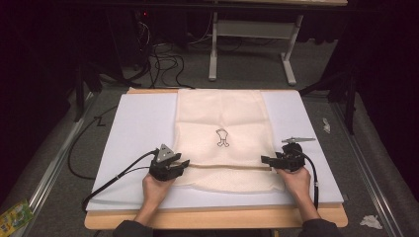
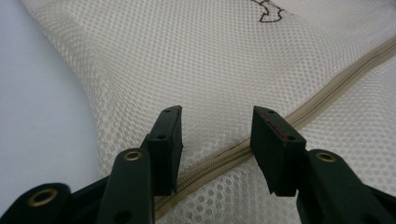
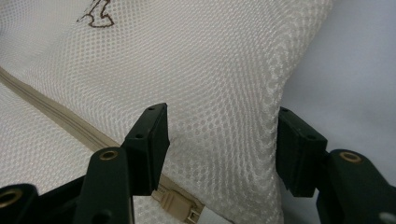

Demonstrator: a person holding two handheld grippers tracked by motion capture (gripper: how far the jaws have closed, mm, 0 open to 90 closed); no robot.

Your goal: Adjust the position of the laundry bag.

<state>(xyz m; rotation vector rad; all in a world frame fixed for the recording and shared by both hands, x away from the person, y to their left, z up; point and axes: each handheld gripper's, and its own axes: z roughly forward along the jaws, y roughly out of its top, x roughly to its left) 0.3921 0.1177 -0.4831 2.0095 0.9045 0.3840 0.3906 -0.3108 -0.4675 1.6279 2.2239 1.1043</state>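
Mesh bag (image 1: 221,143): cream netting, flat on the white sheet (image 1: 138,128) of the worktop (image 1: 217,218), spanning the space between both tongs; a small dark outline drawing (image 1: 222,137) sits beyond them, mid-bag.
Zip (image 1: 227,167): a tan band running from one tongs to the other across the bag's near part; its slider (image 3: 175,203) lies just below the right tongs.
Bag contents: cannot tell; the netting lies flat.
Left tongs (image 2: 217,140): released, jaws apart, straddling the zip near the bag's left edge.
Right tongs (image 3: 222,142): released, jaws wide, straddling the bag's right edge.
Hands: left hand (image 1: 157,188) and right hand (image 1: 296,181) each grip a tongs.
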